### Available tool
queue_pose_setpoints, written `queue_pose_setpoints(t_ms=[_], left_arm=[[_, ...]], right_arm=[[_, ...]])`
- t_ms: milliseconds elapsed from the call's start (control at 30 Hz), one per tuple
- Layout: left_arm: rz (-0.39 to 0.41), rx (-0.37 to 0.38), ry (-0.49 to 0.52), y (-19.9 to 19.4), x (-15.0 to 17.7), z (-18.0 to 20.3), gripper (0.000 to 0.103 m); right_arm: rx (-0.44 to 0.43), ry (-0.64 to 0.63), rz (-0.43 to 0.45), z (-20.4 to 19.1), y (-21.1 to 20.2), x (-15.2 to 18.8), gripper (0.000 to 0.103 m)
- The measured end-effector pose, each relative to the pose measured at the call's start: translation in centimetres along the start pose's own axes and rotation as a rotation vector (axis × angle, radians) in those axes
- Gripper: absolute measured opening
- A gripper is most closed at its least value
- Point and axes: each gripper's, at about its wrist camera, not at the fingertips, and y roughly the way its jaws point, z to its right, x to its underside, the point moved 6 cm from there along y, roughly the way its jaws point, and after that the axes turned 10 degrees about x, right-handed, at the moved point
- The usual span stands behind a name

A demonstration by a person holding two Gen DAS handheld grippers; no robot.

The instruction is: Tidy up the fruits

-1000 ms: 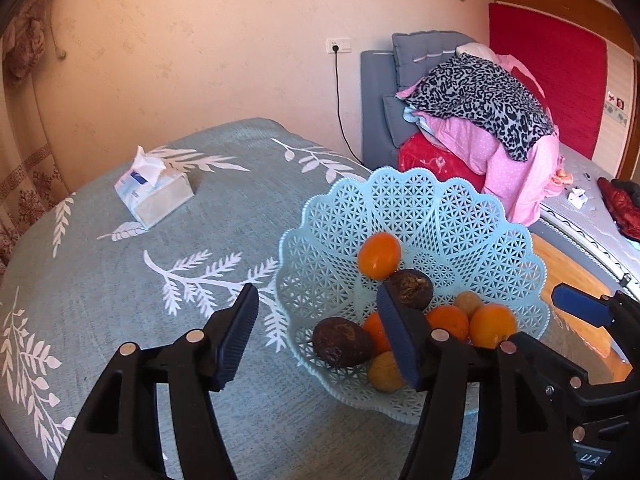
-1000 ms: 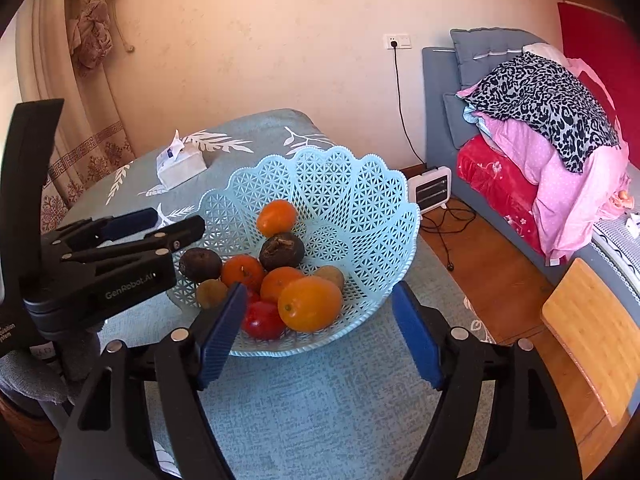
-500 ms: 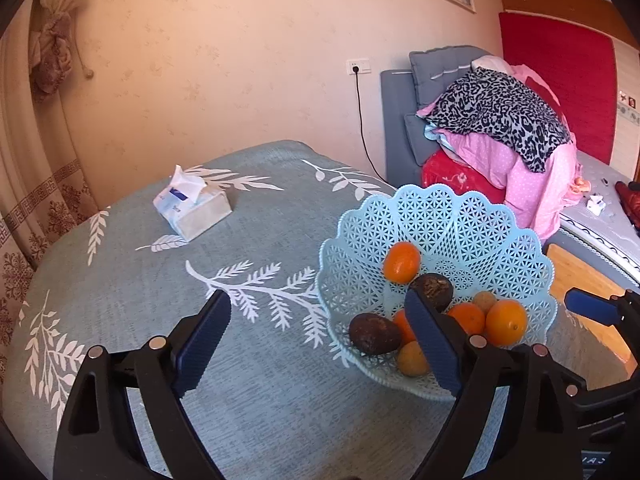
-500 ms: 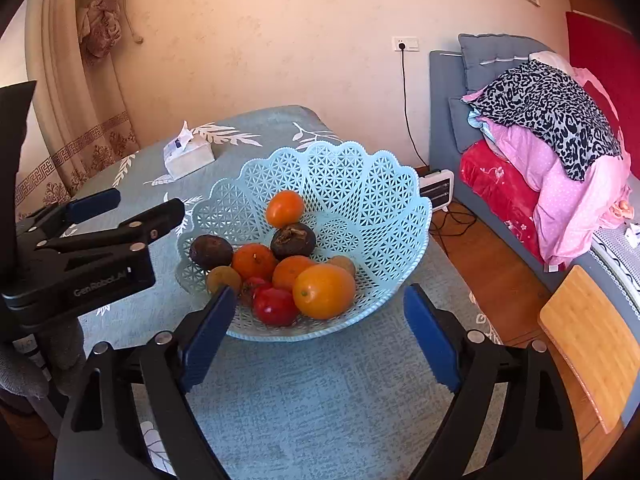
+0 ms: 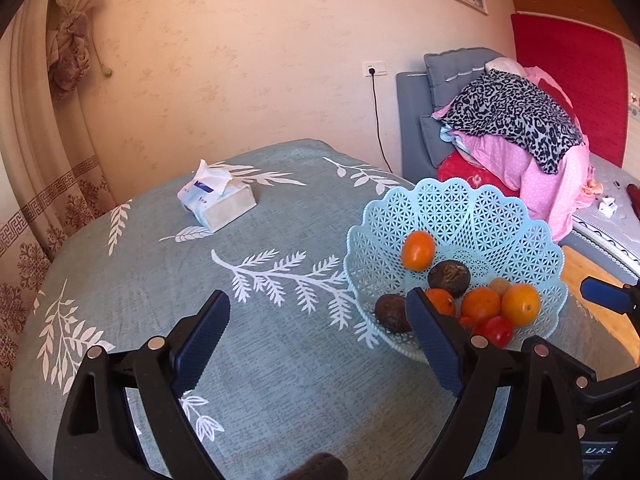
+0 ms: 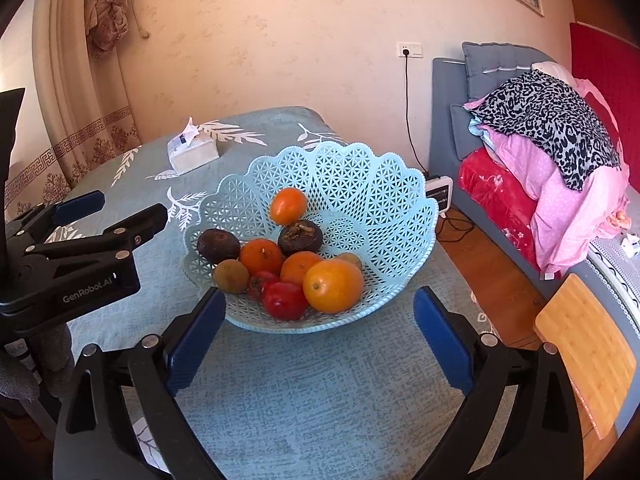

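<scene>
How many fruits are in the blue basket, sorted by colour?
Orange fruits: 4
Dark brown fruits: 2
Red fruits: 2
Yellow-brown fruits: 2
Total: 10, all inside the basket

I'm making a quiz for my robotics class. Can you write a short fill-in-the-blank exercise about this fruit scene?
1. All the fruit lies in a light ____ basket.
2. Both the left gripper and the right gripper are ____ and hold nothing.
3. The tissue pack sits on the tablecloth, ____ the basket.
4. The fruit nearest the right gripper's camera is a large ____.

Missing words: blue; open; outside; orange
</scene>
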Motion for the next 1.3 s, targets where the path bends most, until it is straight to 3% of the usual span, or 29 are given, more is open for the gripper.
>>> queue_pose_setpoints(t_ms=[767, 833, 1300], left_arm=[[-0.022, -0.050, 0.015, -0.9, 1.3, 0.1, 0.092], [-0.031, -0.062, 0.017, -0.8, 1.4, 0.1, 0.098], [-0.054, -0.096, 0.051, -0.4, 1.6, 0.7, 0.098]], right_arm=[[0.025, -0.048, 0.019, -0.8, -0.6, 0.3, 0.097], [0.026, -0.050, 0.019, -0.8, -0.6, 0.3, 0.097], [0.029, -0.050, 0.006, -0.6, -0.4, 0.7, 0.098]])
